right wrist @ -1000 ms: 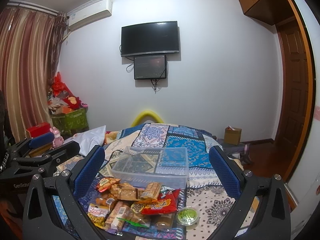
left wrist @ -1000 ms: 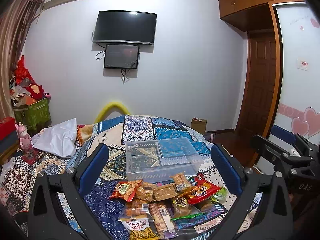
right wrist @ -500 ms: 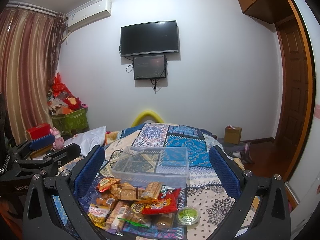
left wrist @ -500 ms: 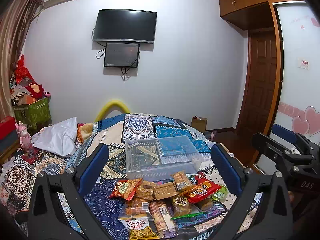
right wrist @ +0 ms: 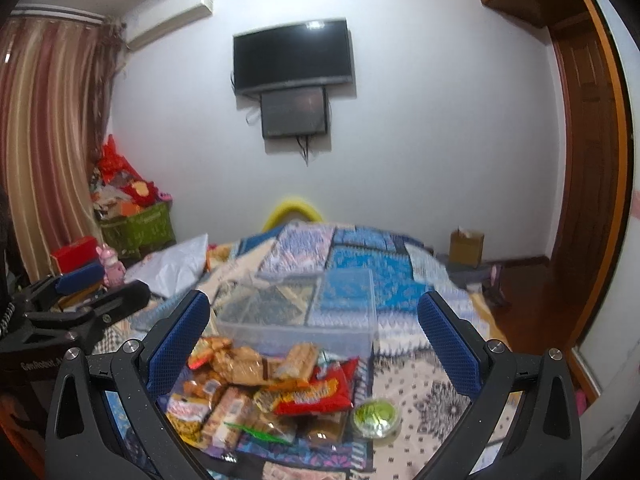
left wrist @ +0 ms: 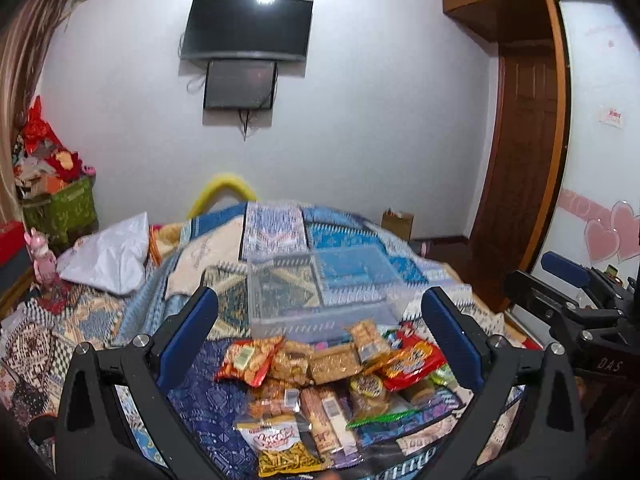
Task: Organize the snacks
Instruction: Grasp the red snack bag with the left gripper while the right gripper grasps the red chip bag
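A pile of packaged snacks (left wrist: 320,376) lies on a patterned quilt, with a red packet (left wrist: 412,362) and a yellow-stick packet (left wrist: 280,446) among them. Behind it stands an empty clear plastic bin (left wrist: 320,292). My left gripper (left wrist: 320,332) is open and empty above the pile. My right gripper (right wrist: 314,340) is open and empty over the same pile (right wrist: 264,388), next to a red packet (right wrist: 316,394) and a small green round cup (right wrist: 374,416). The bin (right wrist: 300,312) sits just beyond. Each gripper shows at the edge of the other's view.
The bed quilt (left wrist: 120,320) holds a white bag (left wrist: 108,256) at the left. A green basket of clutter (right wrist: 136,224) and a pink toy (right wrist: 112,266) stand left of the bed. A cardboard box (right wrist: 466,248) and a wooden door (right wrist: 584,184) are at the right.
Both views have tilted down and moved slightly closer to the snack pile; the scene is motion-blurred. Both grippers stay open and empty.
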A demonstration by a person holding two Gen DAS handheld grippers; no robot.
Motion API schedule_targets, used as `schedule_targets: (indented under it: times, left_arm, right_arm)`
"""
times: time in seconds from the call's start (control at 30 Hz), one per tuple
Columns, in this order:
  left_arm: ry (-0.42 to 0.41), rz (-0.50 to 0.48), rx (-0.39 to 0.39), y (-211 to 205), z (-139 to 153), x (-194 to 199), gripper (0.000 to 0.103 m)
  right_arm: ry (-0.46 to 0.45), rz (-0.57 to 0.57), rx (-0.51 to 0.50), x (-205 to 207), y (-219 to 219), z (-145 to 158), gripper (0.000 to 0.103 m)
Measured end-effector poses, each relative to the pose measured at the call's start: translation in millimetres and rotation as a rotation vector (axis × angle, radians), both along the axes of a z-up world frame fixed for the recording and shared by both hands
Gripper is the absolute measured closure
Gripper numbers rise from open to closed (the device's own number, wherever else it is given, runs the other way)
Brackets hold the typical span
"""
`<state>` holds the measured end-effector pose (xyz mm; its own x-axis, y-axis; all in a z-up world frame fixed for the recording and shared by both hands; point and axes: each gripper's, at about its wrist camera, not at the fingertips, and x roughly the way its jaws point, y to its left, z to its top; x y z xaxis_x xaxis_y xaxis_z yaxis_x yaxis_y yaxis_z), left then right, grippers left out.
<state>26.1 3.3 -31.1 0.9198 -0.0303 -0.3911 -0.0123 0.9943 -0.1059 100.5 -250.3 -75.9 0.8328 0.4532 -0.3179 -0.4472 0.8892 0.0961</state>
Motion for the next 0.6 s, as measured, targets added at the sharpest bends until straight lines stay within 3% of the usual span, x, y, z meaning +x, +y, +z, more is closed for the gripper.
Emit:
schedule_targets:
  times: [0.17,0.23,0.4,0.6]
  left_arm:
    - [0.123,0.030,-0.037,11.6,-30.3,23.9,0.002]
    - [0.171,0.038,-0.054,15.4,-43.9,32.2,0.011]
    - [0.279,0.046,-0.079,21.7,-75.2,49.7,0.017]
    - [0.330,0.060,-0.050,29.7,-96.2,69.0,0.018]
  right_arm:
    - [0.091,-0.024,-0.054,18.7,-1.8,-25.1,0.000]
    - [0.128,-0.048,-0.097,26.8,-1.1,-36.5,0.000]
    - [0.235,-0.046,-0.108,44.0,-5.9,-59.5,0.000]
    - [0.322,-0.011,-0.117,59.0,-2.1,-74.8,0.020]
